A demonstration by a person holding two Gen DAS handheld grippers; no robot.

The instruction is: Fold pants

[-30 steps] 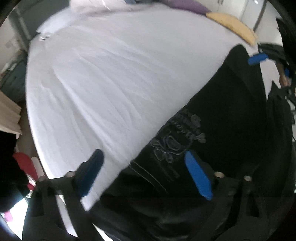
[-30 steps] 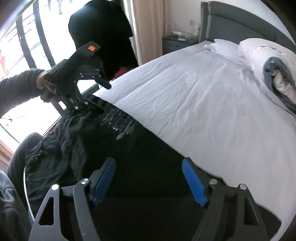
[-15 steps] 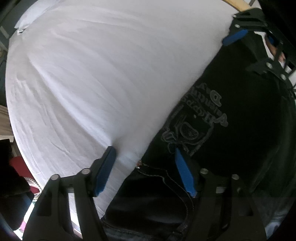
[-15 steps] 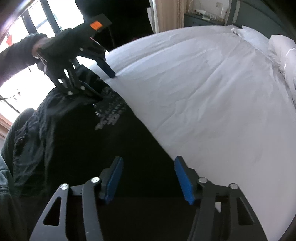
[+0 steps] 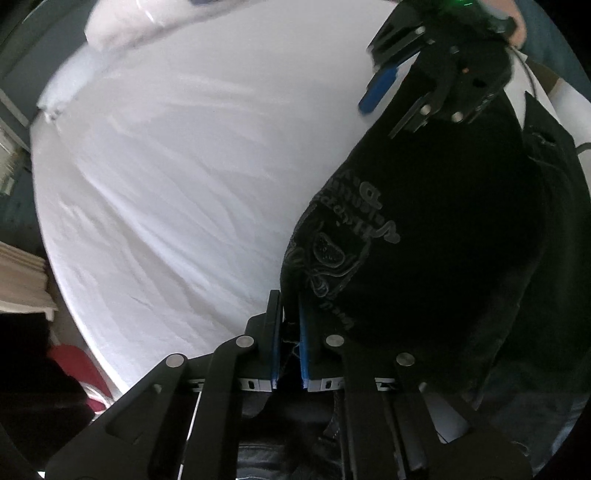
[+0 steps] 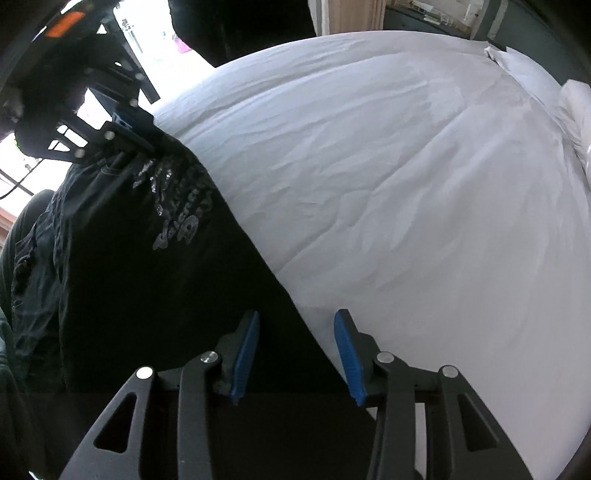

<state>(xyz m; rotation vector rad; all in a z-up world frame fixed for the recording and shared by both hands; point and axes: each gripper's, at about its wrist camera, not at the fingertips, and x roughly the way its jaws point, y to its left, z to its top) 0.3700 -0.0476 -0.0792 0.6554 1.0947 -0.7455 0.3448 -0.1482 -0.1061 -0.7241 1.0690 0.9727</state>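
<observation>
Black pants (image 5: 424, 229) with a grey printed design lie along the edge of a white bed (image 5: 177, 177). My left gripper (image 5: 287, 317) is shut on the pants' edge near the waistband, just below the print. In the right wrist view the pants (image 6: 147, 266) run from the print toward me. My right gripper (image 6: 295, 332) is open and straddles the pants' long edge where it meets the sheet (image 6: 388, 177). The right gripper also shows at the top right of the left wrist view (image 5: 380, 88), and the left gripper at the top left of the right wrist view (image 6: 118, 129).
White pillows (image 6: 569, 96) lie at the far end of the bed. A red object (image 5: 74, 369) sits on the floor beside the bed. A bright window (image 6: 147, 33) and a beige curtain (image 6: 354, 14) stand behind the bed's near corner.
My left gripper has closed from open onto the pants' edge. My right gripper has narrowed and moved over the pants' long edge. Both wrists have come lower to the bed.
</observation>
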